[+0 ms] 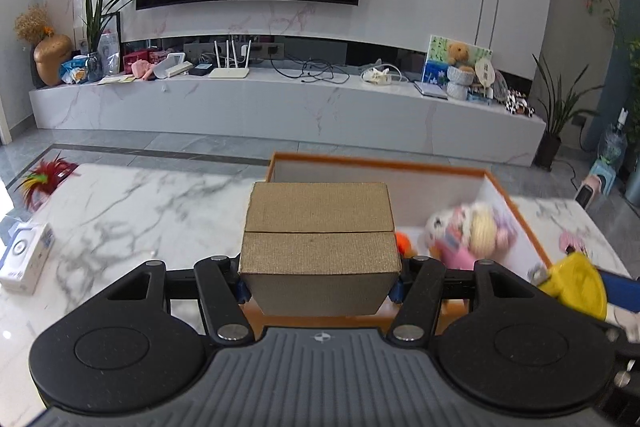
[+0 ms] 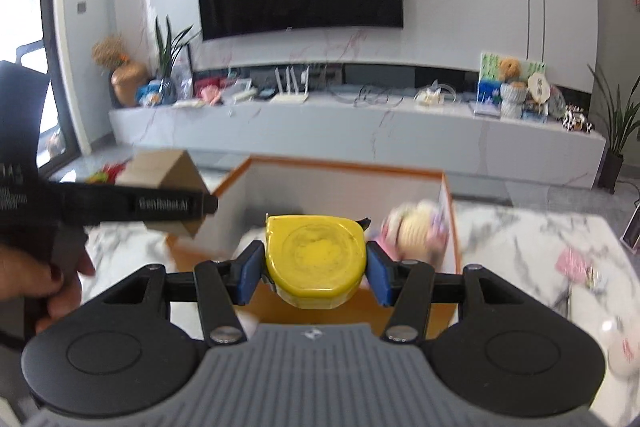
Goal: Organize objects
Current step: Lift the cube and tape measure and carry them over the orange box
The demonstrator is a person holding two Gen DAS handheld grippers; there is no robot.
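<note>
Pinched across its flat sides by the left gripper (image 1: 319,283), the cardboard box (image 1: 318,243) hangs over the orange-rimmed bin (image 1: 516,211) — light, stiff, crushable. Right gripper (image 2: 315,273) fingers clamp a yellow tape measure (image 2: 316,259) — hard, slick, denser.

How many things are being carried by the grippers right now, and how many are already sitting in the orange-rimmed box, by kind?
Cardboard boxes, held by the left gripper: 1, the brown cardboard box
Tape measures, held by the right gripper: 1, the yellow tape measure
Dolls in the storage box: 1, the blurred doll
Orange items in it: 1, an orange object, mostly hidden
Total: 4
</note>
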